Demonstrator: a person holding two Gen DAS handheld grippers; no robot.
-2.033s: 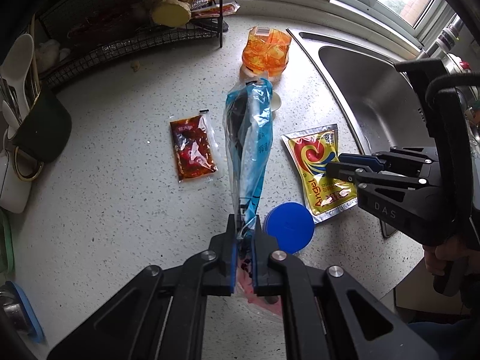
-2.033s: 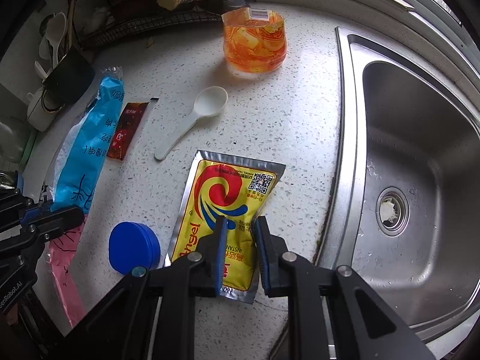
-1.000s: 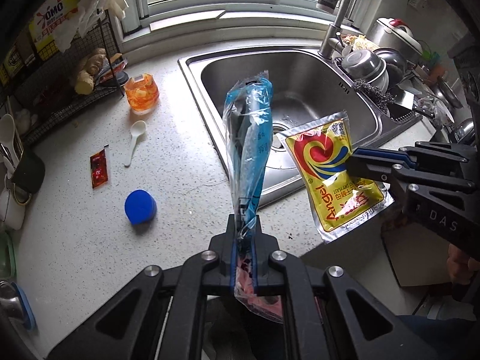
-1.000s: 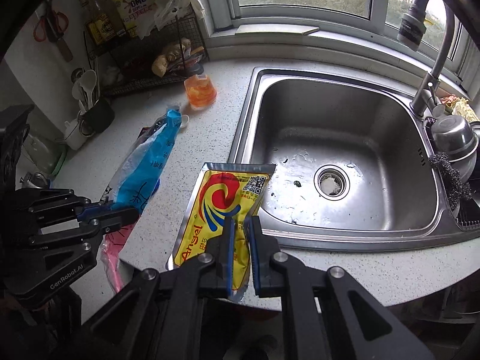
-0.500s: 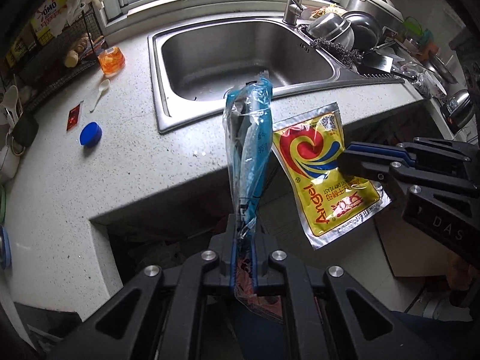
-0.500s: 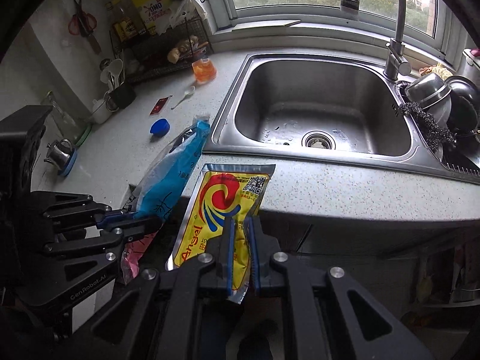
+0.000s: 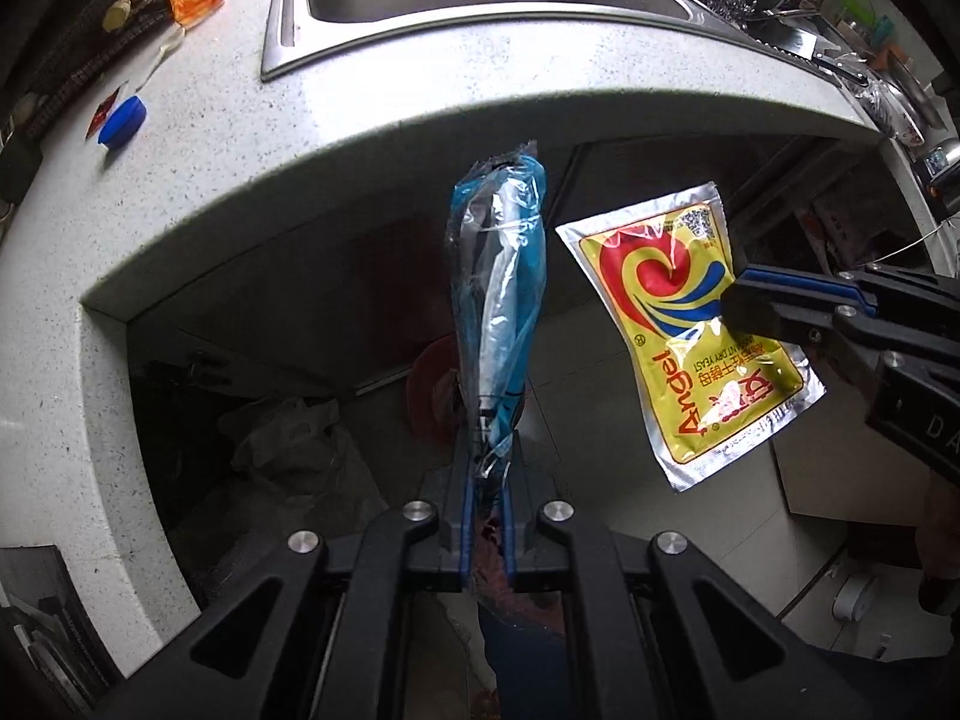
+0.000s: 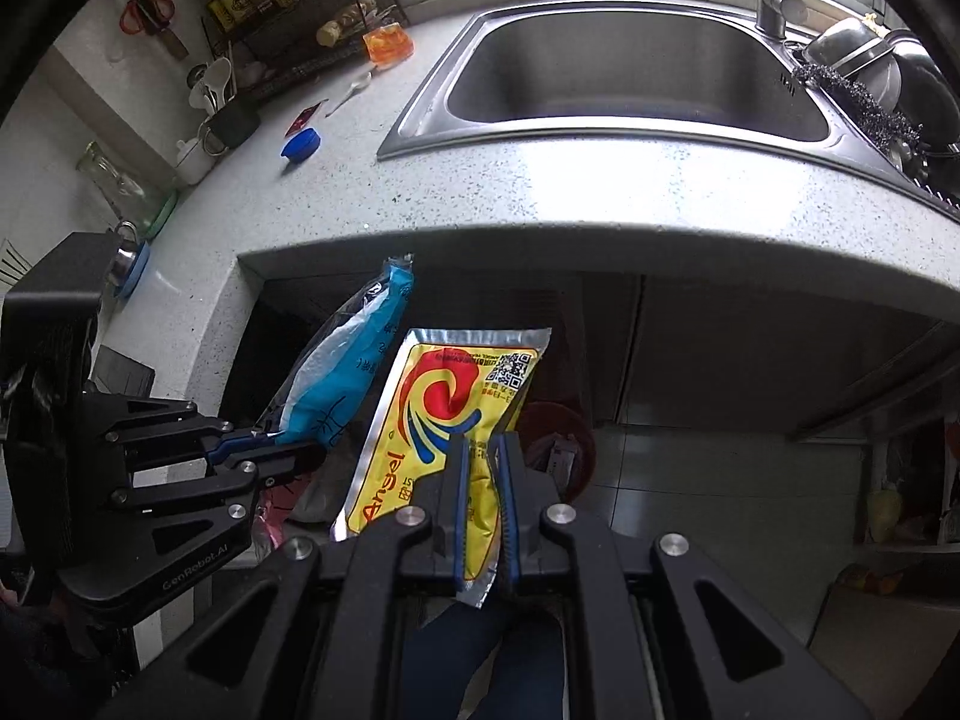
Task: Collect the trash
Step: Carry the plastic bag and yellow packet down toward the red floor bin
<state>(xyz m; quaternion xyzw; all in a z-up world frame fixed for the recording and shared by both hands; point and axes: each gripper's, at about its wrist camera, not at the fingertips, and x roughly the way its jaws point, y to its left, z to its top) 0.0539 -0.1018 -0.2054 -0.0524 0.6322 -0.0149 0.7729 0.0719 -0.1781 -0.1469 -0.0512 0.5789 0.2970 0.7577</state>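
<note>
left jaws (image 7: pixel 486 492) clenched – blue wrapper (image 7: pixel 501 294) | right jaws (image 8: pixel 480 480) clenched – yellow packet (image 8: pixel 438 420)

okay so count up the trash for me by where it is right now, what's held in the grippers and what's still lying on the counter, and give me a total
Held in grippers: 2 - blue wrapper in the left gripper, yellow yeast packet in the right gripper
Still on the counter: 4 - blue lid, red sachet, white spoon, orange pouch
Total: 6
</note>
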